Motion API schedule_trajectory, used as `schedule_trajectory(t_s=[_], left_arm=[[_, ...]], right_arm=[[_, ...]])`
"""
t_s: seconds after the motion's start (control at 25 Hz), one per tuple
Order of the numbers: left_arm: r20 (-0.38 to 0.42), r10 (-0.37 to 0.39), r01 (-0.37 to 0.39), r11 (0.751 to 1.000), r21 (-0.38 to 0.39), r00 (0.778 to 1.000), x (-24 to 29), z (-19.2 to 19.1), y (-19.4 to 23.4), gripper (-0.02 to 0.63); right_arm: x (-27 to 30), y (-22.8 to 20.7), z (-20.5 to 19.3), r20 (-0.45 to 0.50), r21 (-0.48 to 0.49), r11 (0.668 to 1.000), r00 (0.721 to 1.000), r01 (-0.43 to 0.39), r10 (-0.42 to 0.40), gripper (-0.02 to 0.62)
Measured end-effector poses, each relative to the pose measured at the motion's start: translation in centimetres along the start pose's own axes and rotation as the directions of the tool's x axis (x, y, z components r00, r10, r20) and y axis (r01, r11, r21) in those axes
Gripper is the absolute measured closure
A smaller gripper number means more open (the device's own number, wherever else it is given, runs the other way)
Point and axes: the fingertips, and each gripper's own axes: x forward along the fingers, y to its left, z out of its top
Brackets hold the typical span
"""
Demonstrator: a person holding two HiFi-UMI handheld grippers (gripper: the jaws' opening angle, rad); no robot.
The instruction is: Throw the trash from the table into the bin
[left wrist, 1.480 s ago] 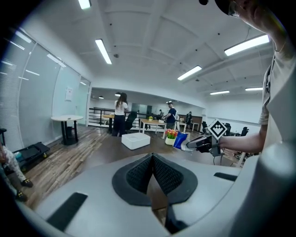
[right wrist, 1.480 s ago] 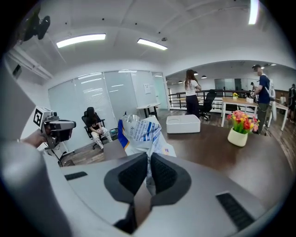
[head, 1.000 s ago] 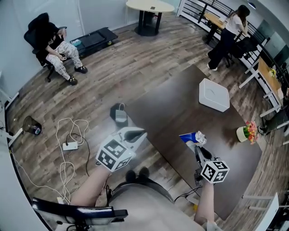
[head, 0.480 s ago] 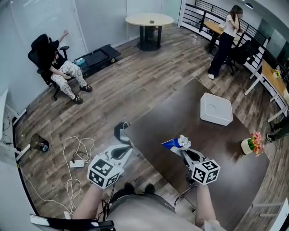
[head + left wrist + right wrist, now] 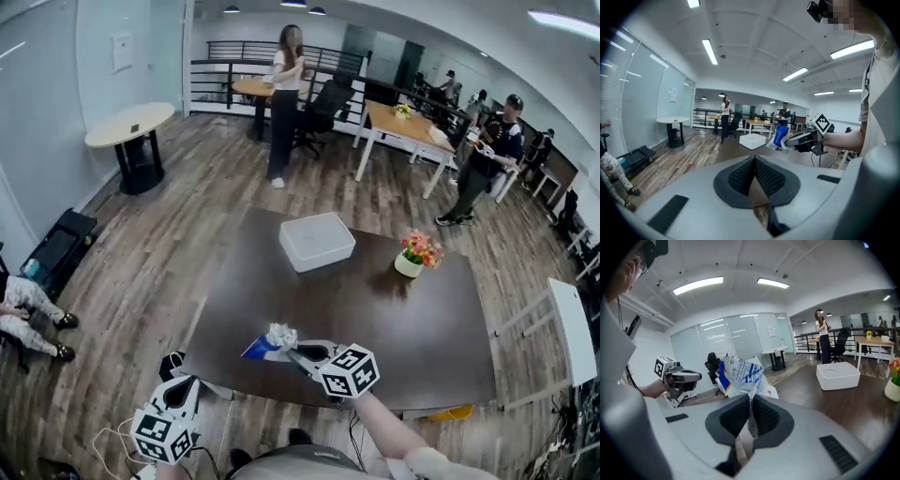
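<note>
My right gripper [image 5: 292,352] is shut on a crumpled blue-and-white wrapper [image 5: 267,344] and holds it above the near edge of the dark table [image 5: 394,309]. In the right gripper view the wrapper [image 5: 740,373] sticks up from between the closed pads [image 5: 751,401]. My left gripper [image 5: 183,386] hangs low at the bottom left, off the table over the floor, shut with nothing in it; its pads [image 5: 753,164] meet. From the left gripper view I see the right gripper [image 5: 801,139] with the wrapper [image 5: 779,136]. A dark container [image 5: 171,362] sits on the floor by the table's near left corner.
A white box [image 5: 317,241] and a small flower pot [image 5: 414,255] stand on the table's far half. One person [image 5: 284,94] stands beyond the table, another [image 5: 487,159] at the far right. A round table [image 5: 131,127] is at the far left; a seated person's legs [image 5: 28,305] are at the left edge.
The head view has swung round so the table now lies straight ahead. Both grippers shifted with it, the left dropping to the bottom left corner. The right still holds the wrapper.
</note>
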Motion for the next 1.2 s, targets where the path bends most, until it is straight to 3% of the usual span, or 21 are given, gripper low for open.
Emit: schedule_trajectory(t_s=[0.24,0.56,0.72,0.92,1.2], left_arm=[[-0.01,-0.24,0.24,0.969,0.061,0.971,-0.6,-0.9,2.3,0.592],[-0.064,-0.45,0.454,0.886,0.095,0.891,0.1,-3.0,-1.8,0.592],[-0.073,-0.5,0.505,0.857,0.103,0.863,0.0,-2.8,-4.9,0.592],[-0.095,-0.511,0.518,0.851,0.087,0.855,-0.2,-3.2,-8.6,0.592],[-0.117,-0.538,0.551,0.813,0.191,0.835,1.9,-0.9,-17.4,0.592]], right_arm=[[0.9,7.5,-2.0,-0.006,-0.039,0.986,0.987,0.161,-0.161,0.568],[-3.9,10.5,-7.2,-0.032,0.027,0.937,0.938,0.347,-0.346,0.568],[-7.0,10.6,-8.6,-0.029,0.056,0.919,0.921,0.39,-0.389,0.568],[-9.7,10.4,-9.1,0.031,0.056,0.922,0.922,0.383,-0.385,0.568],[-16.1,8.2,-11.0,0.134,0.119,0.925,0.918,0.36,-0.374,0.568]])
